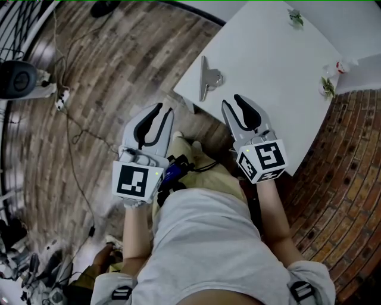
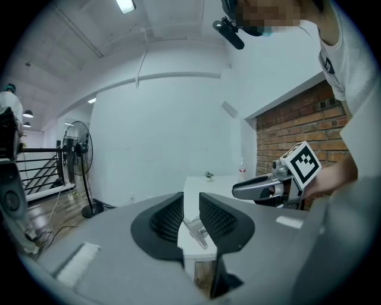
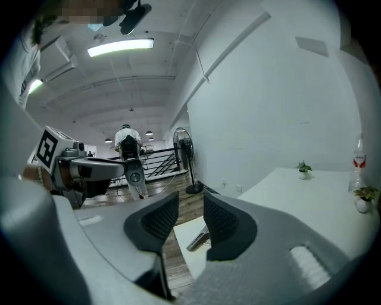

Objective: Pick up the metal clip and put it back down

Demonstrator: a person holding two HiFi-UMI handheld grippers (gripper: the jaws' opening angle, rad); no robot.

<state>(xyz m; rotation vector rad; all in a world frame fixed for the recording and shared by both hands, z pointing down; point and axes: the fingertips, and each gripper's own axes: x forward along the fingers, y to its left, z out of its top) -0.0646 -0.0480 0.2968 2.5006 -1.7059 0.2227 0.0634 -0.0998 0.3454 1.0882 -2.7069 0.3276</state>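
The metal clip [image 1: 208, 77] lies flat on the near left corner of the white table [image 1: 280, 65]. My left gripper [image 1: 164, 109] hangs over the wooden floor just short of that corner, jaws a little apart and empty. My right gripper [image 1: 232, 100] reaches over the table's near edge, to the right of the clip, open and empty. In the left gripper view the clip [image 2: 196, 231] shows beyond the gap of the left gripper [image 2: 190, 199], with the right gripper [image 2: 236, 190] off to the right. In the right gripper view the clip [image 3: 198, 239] lies just past the right gripper [image 3: 190, 199].
Two small potted plants [image 1: 296, 18] [image 1: 327, 88] and a bottle [image 1: 340, 67] stand along the table's far edges. Cables and a power strip [image 1: 59, 101] lie on the wooden floor at left. A standing fan [image 2: 80, 161] is near the railing. Brick [image 1: 351, 179] shows at right.
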